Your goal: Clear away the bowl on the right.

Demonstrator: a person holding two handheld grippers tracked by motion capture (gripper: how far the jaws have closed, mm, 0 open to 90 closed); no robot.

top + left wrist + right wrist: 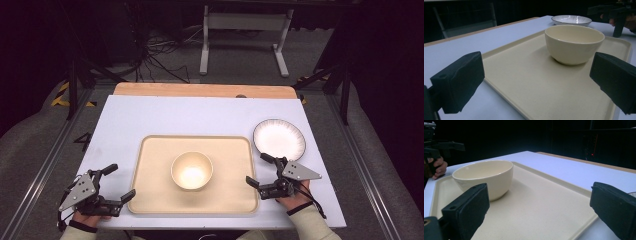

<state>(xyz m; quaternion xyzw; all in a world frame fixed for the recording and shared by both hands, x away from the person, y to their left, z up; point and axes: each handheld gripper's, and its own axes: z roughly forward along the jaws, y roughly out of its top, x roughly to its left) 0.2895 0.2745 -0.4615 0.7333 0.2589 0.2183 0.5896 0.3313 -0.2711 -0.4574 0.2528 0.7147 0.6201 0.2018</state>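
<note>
The table [165,110] carries a white sheet, with a strip of bare wood along its far edge. On it, toward the near edge and about midway across, lies the tray [155,190], broad, cream and shallow-rimmed. Dead centre on that tray stands the bowl [192,170], cream too, upright, nothing in it that I can see. Off past the tray's far right corner, on the sheet itself, sits the plate [279,139], white with a dark speckled rim, close to the tray but apart from it.

Now the grippers. The left gripper [116,182] is at the tray's near left corner, jaws spread wide and holding nothing, one jaw close by the tray's edge; from its own camera the jaws frame the tray and bowl. The right gripper [262,171] mirrors it at the tray's right edge, just on the near side of the plate, jaws likewise splayed, nothing between them. The bowl is well apart from both.
</note>
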